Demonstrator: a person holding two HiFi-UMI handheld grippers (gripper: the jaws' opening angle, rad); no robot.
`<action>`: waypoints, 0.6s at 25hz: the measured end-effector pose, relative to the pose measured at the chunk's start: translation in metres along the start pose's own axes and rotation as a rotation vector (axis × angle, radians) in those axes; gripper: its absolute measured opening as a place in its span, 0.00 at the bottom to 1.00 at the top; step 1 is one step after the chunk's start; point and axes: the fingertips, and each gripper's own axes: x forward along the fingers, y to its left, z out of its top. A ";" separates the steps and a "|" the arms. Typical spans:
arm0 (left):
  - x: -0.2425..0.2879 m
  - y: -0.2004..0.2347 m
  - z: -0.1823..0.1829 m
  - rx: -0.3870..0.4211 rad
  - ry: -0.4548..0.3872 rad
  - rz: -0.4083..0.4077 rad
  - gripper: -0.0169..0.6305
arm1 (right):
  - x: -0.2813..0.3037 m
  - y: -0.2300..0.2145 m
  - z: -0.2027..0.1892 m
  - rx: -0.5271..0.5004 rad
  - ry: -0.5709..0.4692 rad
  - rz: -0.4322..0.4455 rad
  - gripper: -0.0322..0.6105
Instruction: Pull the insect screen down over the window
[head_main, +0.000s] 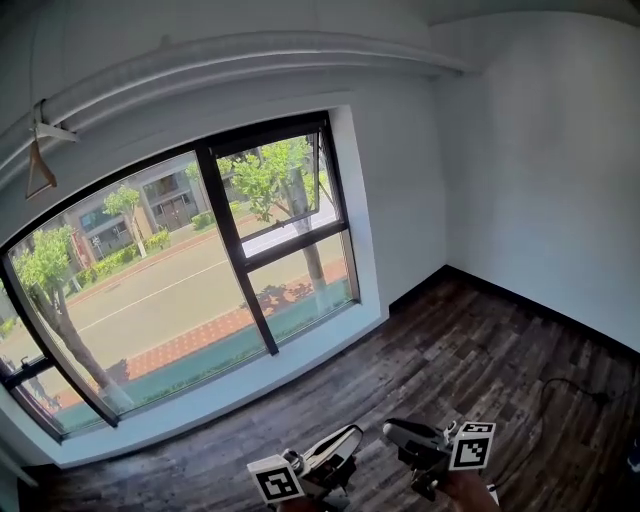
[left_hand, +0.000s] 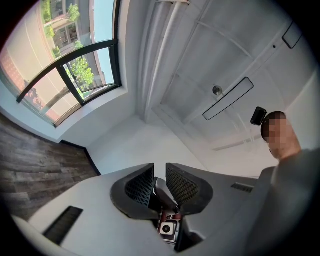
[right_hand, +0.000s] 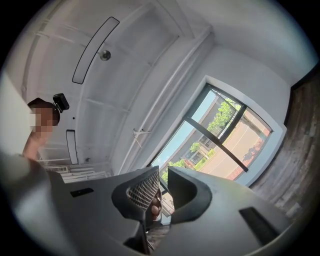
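Observation:
The big black-framed window (head_main: 180, 280) fills the left wall, and its glass shows the street uncovered; no screen shows across it. Its upper right sash (head_main: 275, 185) is tilted open. Both grippers are low in the head view, well back from the window over the floor. My left gripper (head_main: 345, 440) points up at the ceiling, jaws a narrow gap apart (left_hand: 160, 167), with nothing gripped at their tips. My right gripper (head_main: 395, 432) faces the window (right_hand: 225, 135), jaws slightly apart (right_hand: 163, 172) and holding nothing.
Dark wood floor (head_main: 450, 350) runs from the sill to the white right wall. A wooden hanger (head_main: 40, 165) hangs from a rail (head_main: 250, 55) above the window. A thin cable (head_main: 570, 385) lies on the floor at right. The person (left_hand: 285, 150) stands behind the grippers.

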 end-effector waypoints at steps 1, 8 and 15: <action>0.012 0.007 0.008 0.007 -0.006 0.006 0.14 | 0.004 -0.009 0.013 -0.001 0.004 0.008 0.11; 0.077 0.050 0.037 0.042 0.000 0.059 0.14 | 0.012 -0.066 0.080 -0.017 0.003 0.047 0.11; 0.130 0.075 0.057 0.071 0.040 0.061 0.14 | 0.013 -0.102 0.122 -0.004 -0.039 0.065 0.11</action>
